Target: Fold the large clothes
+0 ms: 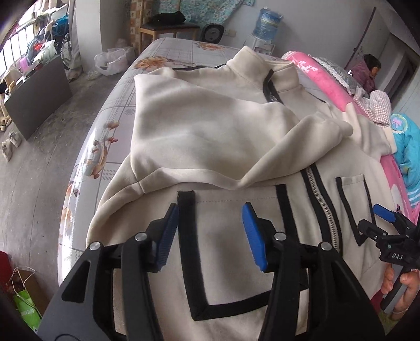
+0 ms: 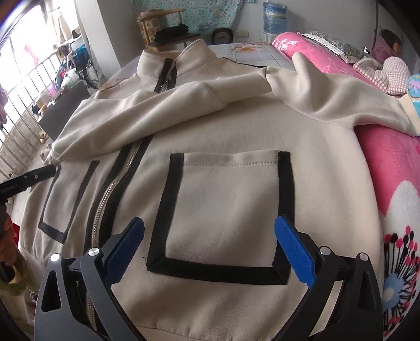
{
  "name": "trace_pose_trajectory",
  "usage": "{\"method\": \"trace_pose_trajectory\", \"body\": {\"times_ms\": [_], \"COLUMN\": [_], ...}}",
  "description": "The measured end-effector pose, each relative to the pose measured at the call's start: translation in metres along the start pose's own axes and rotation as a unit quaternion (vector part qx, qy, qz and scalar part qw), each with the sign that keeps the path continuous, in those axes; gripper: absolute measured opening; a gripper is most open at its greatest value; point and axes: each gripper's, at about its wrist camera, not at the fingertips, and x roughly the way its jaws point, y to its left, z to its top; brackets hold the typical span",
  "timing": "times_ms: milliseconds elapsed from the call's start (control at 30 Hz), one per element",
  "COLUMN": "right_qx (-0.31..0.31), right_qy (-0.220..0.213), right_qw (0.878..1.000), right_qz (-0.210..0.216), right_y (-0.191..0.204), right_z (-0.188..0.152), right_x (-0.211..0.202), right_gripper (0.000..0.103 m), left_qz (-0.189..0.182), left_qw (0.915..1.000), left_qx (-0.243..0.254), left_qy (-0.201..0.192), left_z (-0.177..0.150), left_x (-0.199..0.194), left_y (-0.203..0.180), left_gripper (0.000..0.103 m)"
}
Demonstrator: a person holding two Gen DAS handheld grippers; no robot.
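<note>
A cream zip-up jacket [image 1: 210,126] with black trim lies face up on the bed. One sleeve [image 1: 199,147] is folded across its chest. The other sleeve [image 2: 328,99] trails out onto a pink blanket. My left gripper [image 1: 210,209] hovers open just above a black-edged pocket [image 1: 223,249], with nothing between its blue pads. My right gripper [image 2: 209,221] stands wide open over the other pocket [image 2: 223,204], also empty. The zipper [image 2: 110,194] runs between the two pockets. The right gripper [image 1: 378,220] shows at the right edge of the left wrist view, held in a hand.
A flowered sheet [image 1: 105,147] covers the bed, whose left edge drops to a grey floor [image 1: 39,170]. A pink blanket [image 2: 393,162] lies along the right side. A wooden chair [image 1: 168,28] and a water bottle [image 1: 267,23] stand beyond. A person [image 1: 367,73] sits at the far right.
</note>
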Motion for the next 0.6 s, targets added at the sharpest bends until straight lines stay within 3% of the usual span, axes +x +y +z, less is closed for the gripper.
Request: {"method": "trace_pose_trajectory", "body": {"times_ms": [67, 267, 500, 600], "right_qx": [-0.008, -0.052, -0.046, -0.02], "right_qy": [0.013, 0.0, 0.022, -0.002], "right_qw": [1.0, 0.998, 0.999, 0.999], "right_qz": [-0.002, -0.025, 0.005, 0.037], "right_y": [0.001, 0.01, 0.0, -0.012], "right_z": [-0.004, -0.008, 0.0, 0.014], "right_x": [0.008, 0.012, 0.007, -0.014], "right_gripper": [0.097, 0.097, 0.097, 0.097], "left_qz": [0.017, 0.039, 0.046, 0.06], "left_qw": [0.9998, 0.9992, 0.9986, 0.9975], "left_qx": [-0.001, -0.006, -0.002, -0.001], "left_qy": [0.007, 0.005, -0.027, -0.038], "left_z": [0.0, 0.001, 0.004, 0.0], "left_x": [0.006, 0.01, -0.007, -0.014], "left_y": [0.0, 0.0, 0.0, 0.004], "left_gripper": [0.048, 0.049, 0.049, 0.049]}}
